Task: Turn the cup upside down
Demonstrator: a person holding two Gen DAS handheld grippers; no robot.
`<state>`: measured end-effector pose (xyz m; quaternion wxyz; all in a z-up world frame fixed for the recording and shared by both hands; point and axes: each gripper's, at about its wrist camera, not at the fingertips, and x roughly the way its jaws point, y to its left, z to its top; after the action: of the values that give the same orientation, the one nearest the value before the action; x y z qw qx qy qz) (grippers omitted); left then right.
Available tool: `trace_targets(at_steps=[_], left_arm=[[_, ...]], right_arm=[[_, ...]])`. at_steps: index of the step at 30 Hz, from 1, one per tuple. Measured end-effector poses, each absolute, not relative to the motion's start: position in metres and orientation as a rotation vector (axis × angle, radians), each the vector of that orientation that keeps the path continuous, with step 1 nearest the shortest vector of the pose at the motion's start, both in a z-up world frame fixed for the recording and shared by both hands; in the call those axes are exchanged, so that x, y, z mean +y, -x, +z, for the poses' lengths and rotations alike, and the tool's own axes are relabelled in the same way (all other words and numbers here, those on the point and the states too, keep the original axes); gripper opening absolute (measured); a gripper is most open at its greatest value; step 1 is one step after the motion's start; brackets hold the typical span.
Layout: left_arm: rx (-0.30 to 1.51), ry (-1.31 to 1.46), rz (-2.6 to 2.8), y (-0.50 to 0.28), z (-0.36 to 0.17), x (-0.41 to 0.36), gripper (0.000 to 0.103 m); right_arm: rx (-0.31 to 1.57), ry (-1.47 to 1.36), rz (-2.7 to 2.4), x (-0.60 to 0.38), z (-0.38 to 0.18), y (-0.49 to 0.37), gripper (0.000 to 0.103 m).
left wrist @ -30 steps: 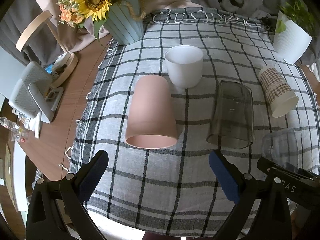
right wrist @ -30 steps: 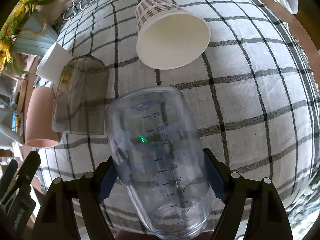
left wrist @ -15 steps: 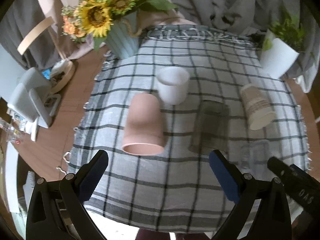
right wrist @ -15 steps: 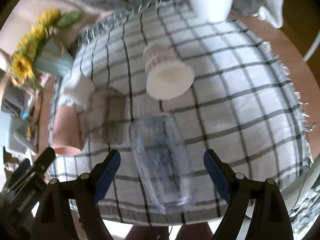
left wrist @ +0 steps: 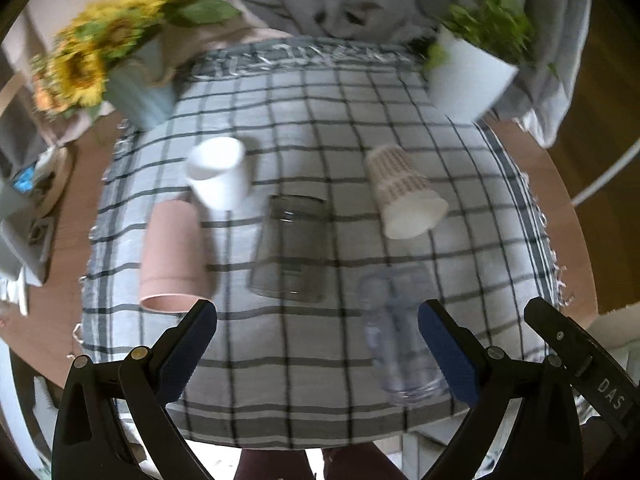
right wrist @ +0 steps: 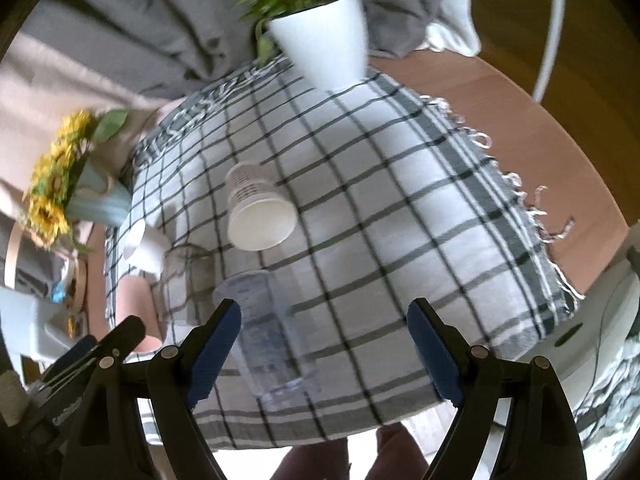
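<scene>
Several cups stand on the checked tablecloth. Upside down are a pink cup, a smoky glass, a patterned paper cup and a clear measuring cup. A white cup stands mouth up. My left gripper is open and empty, high above the table's near edge. My right gripper is open and empty, with the clear measuring cup standing free below it by the left finger. The paper cup is beyond it.
A sunflower vase stands at the back left and a white plant pot at the back right. Grey fabric lies behind the table. Bare wooden table shows right of the cloth. A white device sits at the left edge.
My right gripper has opened off the clear measuring cup and pulled up and back; the cup stays upside down on the cloth. My left gripper has also risen and drawn back.
</scene>
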<state>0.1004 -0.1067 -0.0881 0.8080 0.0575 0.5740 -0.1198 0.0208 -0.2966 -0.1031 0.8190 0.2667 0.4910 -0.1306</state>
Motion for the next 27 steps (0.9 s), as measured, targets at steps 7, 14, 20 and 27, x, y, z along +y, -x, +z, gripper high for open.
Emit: trace_targets(at_steps=[7,14,20,27], left_arm=[[1.36,-0.132,-0.353,-0.111,-0.112,-0.147,0.103],[1.498,-0.095,-0.38,-0.122,-0.143,-0.169,0.102],[1.553,-0.064,-0.384,-0.13,-0.16,-0.179,0.101],[1.572,-0.062,-0.35,-0.134,-0.173,-0.19,0.095]], right_arm=[[1.037,-0.642,-0.332,-0.33,-0.109,-0.007,0.085],[1.028,-0.693,-0.378,-0.353,-0.112,-0.002,0.085],[1.028,-0.701,-0.397,-0.362,-0.116,-0.002,0.085],[1.056,-0.71,-0.404,-0.369,-0.125,-0.001,0.085]])
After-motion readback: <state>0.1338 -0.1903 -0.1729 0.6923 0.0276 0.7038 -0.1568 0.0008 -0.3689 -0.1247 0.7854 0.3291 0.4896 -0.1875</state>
